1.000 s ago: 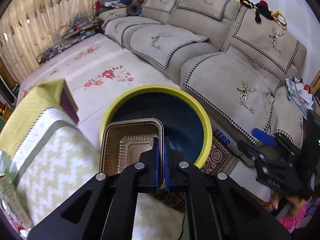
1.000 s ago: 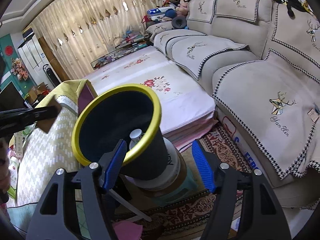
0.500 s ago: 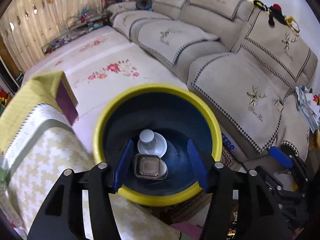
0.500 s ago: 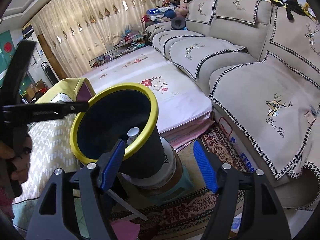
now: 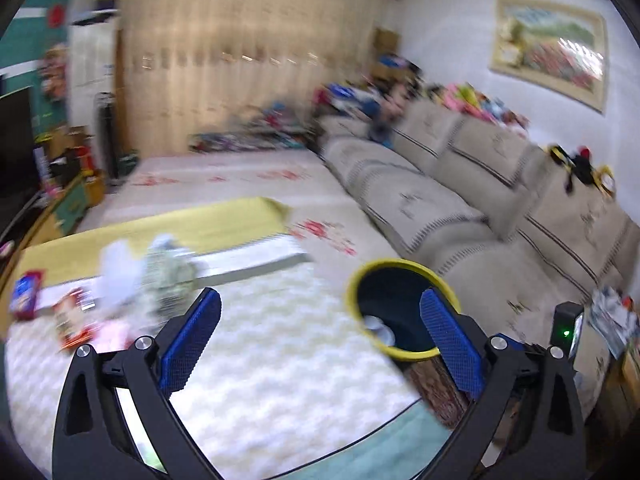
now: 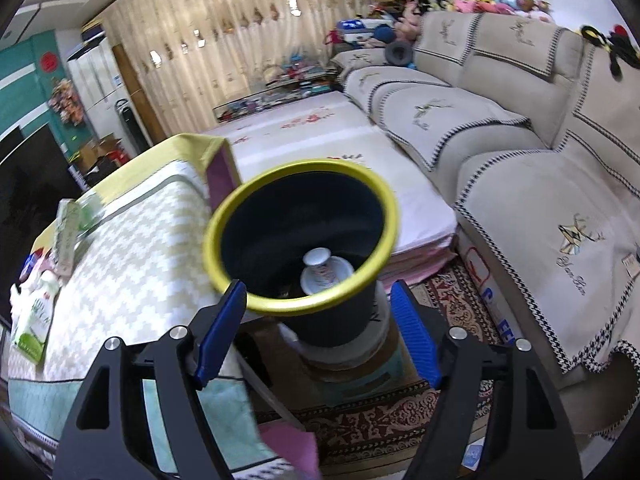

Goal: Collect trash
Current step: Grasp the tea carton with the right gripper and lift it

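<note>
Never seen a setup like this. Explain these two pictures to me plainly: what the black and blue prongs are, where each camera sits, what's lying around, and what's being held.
There is no robot. A person carries a two-finger gripper in each hand, with a fisheye camera looking along its blue fingers. One picture comes from the left gripper, the other from the right gripper. Both have their jaws opening with nothing gripped between them. Ahead stands a yellow-rimmed bin with a white bottle inside. Beside it is a table under a patterned cloth, with wrappers and packets lying on it, blurred in the left view. A beige sofa runs along the wall.

Table [image 6: 132, 280], zigzag cloth: packets [image 6: 34, 324] at far-left edge; bin [image 6: 300, 236] beside it, on stool.
</note>
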A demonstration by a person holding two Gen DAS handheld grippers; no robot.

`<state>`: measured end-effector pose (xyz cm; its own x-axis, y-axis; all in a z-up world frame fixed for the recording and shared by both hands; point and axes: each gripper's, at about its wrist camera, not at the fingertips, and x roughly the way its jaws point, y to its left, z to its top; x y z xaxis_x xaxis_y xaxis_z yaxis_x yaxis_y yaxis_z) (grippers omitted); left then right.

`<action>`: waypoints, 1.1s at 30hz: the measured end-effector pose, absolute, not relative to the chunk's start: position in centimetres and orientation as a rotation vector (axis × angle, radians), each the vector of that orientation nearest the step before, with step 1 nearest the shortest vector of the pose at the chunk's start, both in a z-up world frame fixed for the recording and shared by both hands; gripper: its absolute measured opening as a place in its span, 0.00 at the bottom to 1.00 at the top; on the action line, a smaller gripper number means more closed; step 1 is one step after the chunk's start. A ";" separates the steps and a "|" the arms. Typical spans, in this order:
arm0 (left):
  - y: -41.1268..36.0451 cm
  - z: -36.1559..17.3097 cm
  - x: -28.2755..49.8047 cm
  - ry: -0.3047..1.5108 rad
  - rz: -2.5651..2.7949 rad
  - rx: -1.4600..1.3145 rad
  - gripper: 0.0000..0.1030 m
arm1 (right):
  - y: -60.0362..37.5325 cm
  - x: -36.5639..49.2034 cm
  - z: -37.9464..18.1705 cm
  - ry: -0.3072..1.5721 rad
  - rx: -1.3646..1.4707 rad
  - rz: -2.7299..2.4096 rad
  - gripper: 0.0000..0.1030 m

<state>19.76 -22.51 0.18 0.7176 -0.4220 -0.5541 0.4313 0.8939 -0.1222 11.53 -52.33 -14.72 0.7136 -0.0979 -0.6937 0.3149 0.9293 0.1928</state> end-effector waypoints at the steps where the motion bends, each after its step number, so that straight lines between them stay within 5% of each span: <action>1: -20.3 0.3 19.0 0.593 -0.431 0.012 0.95 | -51.3 11.7 -14.6 0.747 0.300 -0.218 0.68; 15: 0.1 -2.2 13.8 0.581 -0.093 -0.073 0.95 | -35.4 17.1 -12.8 0.789 0.184 0.073 0.68; 33: 7.4 -5.3 14.2 0.625 -0.046 -0.173 0.95 | -23.3 33.2 -13.0 0.897 0.274 0.251 0.68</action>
<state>14.21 7.40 -5.31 0.8106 -0.0947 -0.5779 -0.0098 0.9845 -0.1751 33.21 -23.29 -13.03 0.5989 0.3271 -0.7310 -0.1000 0.9362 0.3369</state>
